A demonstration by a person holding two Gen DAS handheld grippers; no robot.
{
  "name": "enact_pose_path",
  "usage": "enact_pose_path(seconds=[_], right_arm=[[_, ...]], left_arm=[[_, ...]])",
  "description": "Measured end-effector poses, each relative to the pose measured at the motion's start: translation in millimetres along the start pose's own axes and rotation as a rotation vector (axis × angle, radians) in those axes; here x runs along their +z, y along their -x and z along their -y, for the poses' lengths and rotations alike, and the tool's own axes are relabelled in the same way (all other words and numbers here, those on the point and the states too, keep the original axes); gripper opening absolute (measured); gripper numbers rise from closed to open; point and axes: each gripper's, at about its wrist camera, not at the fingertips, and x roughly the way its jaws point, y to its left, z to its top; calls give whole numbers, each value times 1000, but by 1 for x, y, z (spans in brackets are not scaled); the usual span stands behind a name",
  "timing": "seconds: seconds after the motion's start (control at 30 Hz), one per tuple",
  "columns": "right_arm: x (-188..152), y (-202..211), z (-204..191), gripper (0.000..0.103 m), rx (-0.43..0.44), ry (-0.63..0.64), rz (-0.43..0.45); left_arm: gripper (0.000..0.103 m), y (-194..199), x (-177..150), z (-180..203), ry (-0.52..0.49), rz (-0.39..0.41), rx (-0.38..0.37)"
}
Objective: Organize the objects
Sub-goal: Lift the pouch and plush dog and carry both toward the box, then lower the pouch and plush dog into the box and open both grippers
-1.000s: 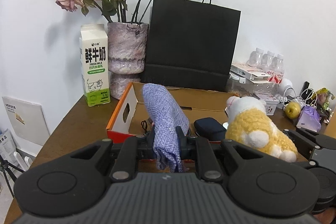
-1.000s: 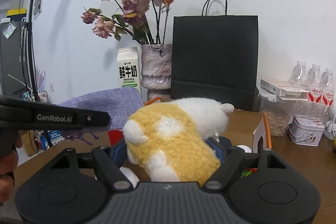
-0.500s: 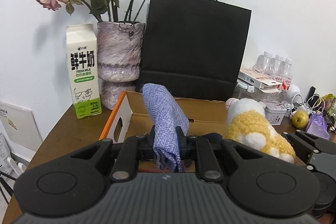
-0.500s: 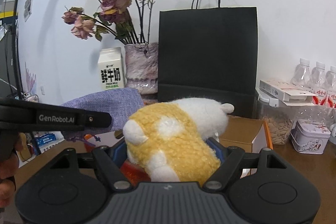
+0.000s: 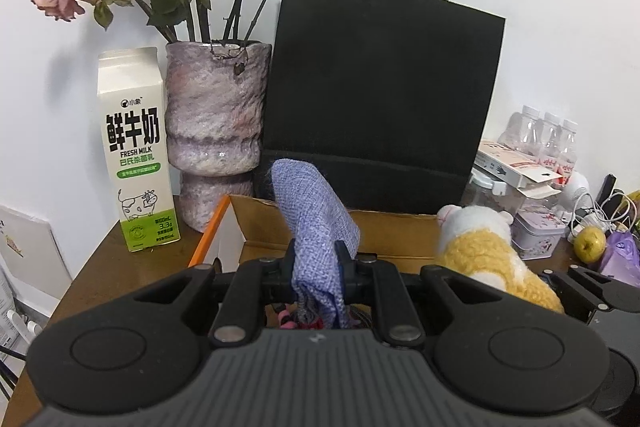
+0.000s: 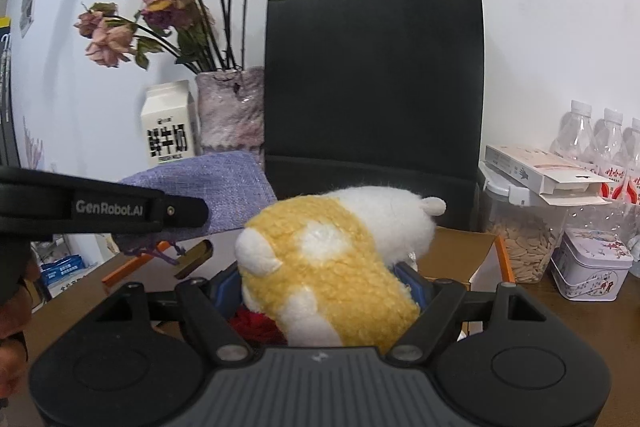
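Note:
My left gripper is shut on a lavender woven fabric pouch and holds it upright over the near edge of an open cardboard box with an orange rim. My right gripper is shut on a yellow and white plush toy and holds it above the same box. The plush also shows in the left wrist view, to the right of the pouch. The pouch also shows in the right wrist view, left of the plush, with the left gripper's arm across it. The box's inside is mostly hidden.
A black paper bag stands behind the box against the wall. A grey vase of dried roses and a milk carton stand at the back left. Bottles, a seed jar, a tin and an apple crowd the right.
Both grippers have moved forward toward the box and the black bag with their loads still held. The box's contents have dropped out of sight below the fingers.

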Motion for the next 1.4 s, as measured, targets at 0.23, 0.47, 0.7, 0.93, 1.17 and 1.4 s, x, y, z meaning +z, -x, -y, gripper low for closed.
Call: enact_pose_path(seconds=[0.23,0.47,0.7,0.93,1.17,1.4], right_arm=[[3,-20,6,76,-26,-13,-29],[2,-34,9,76,-32,-17,-50],[0,-38,12,82,-43,-23,-58],[-3,-43,12,103,-85,-18,-86],[-4,-42,15,103,-96,-26,-90],[-3,-37,12,103,-97,-19,-95]], left_arm=[[17,-23,3,-2,-10,-30,0],[17,-36,3,-6,-4,-52,7],[46,-39,1,-5,-6,-45,22],[103,-31,1,-9,22,30,94],[103,-33,1,-9,16,13,91],[103,-25,0,-7,7,18,89]])
